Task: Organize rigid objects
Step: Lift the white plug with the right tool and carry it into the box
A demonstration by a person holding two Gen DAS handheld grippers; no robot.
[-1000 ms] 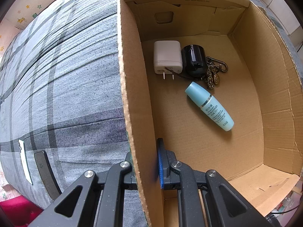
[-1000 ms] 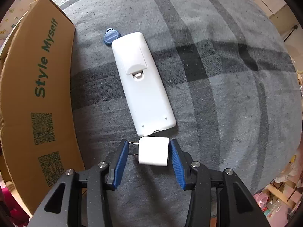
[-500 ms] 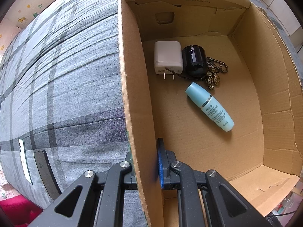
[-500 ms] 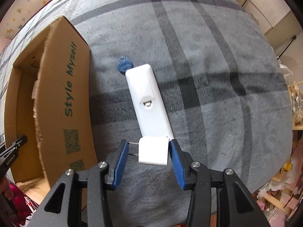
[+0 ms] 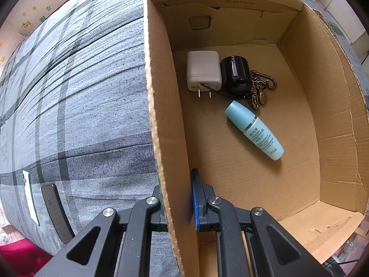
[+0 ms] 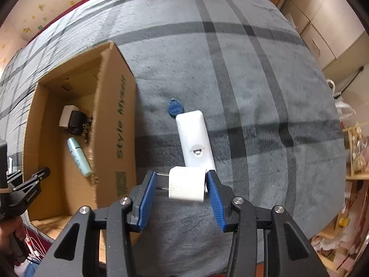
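Right tool [image 6: 182, 190] clamps small white hard-plastic plug adapter [image 6: 186, 184] above the grey plaid bed [image 6: 253, 92], prongs against one pad. Likely light, rigid, slick: grip flat sides. Left tool [image 5: 177, 198] pinches brown cardboard box wall [image 5: 161, 115].

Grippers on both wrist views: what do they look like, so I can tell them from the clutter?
Both match: the left gripper and right gripper have black, speckled plastic linkage arms with triangular cut-outs and round silver pivot screws. The fingers carry ribbed blue pads. In the right wrist view, small white lettering shows on the left gripper's arm, too small to read. No cables or sleeves visible.
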